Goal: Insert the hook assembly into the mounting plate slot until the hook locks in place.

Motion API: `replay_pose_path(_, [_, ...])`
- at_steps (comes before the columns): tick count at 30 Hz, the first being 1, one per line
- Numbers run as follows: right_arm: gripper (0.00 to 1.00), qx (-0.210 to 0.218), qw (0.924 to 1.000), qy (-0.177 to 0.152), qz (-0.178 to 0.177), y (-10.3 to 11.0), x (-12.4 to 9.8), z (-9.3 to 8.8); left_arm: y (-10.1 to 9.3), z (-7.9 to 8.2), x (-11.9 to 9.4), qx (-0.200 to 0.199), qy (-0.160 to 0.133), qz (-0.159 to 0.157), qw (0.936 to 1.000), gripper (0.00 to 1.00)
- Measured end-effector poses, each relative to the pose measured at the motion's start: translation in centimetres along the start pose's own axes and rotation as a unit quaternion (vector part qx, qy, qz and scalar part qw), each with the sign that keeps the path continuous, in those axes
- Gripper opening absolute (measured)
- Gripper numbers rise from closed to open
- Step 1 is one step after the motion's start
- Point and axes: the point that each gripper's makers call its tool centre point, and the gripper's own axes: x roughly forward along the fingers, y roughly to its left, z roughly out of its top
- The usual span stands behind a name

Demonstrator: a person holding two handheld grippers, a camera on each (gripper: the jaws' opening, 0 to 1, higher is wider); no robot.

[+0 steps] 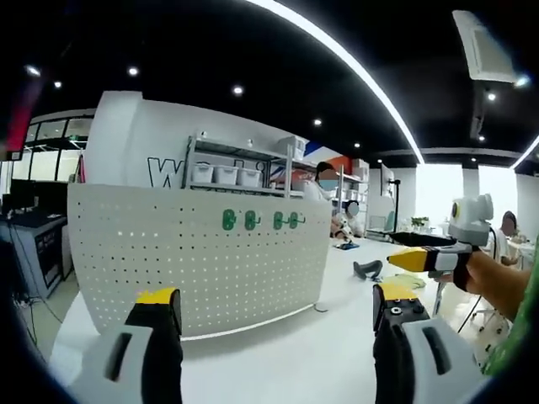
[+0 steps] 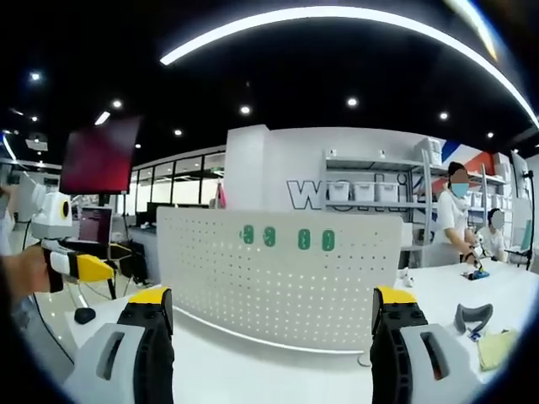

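Four green hooks point(image 1: 259, 220) hang on pegboard point(image 1: 202, 252) | both claws point(image 1: 278, 307) point(image 2: 274, 307) gape, empty | step: approach | next: grasp a hook.

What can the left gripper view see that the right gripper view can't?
Left gripper view alone: the right gripper coming in from the right, held in a hand.
Right gripper view alone: a dark red screen and the left gripper at its left edge.
Both: the white pegboard with four green hooks, the white table, and shelves with bins behind.
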Motion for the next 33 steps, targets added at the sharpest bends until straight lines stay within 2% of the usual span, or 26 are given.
replay_pose_path(6, [1.0,-0.001,1.0,-0.009,0.001,0.0,-0.1,0.7,0.3,0.2,0.5,0.005,0.006,0.005,1.0,0.95])
replay_pose_path(10, [1.0,-0.003,0.9999,-0.01,0.003,0.2,0.0,1.0,0.5,1.1,0.6,0.007,-0.003,0.006,1.0,0.95])
replay_pose_path(17, [1.0,-0.005,0.9998,-0.019,0.002,0.4,-0.1,1.7,0.4,1.7,0.7,0.015,-0.005,0.003,0.9999,0.95])
replay_pose_path(33, [1.0,-0.003,0.9999,-0.015,-0.001,0.6,-0.6,1.4,0.3,1.9,0.5,0.017,-0.008,0.006,0.9998,0.96])
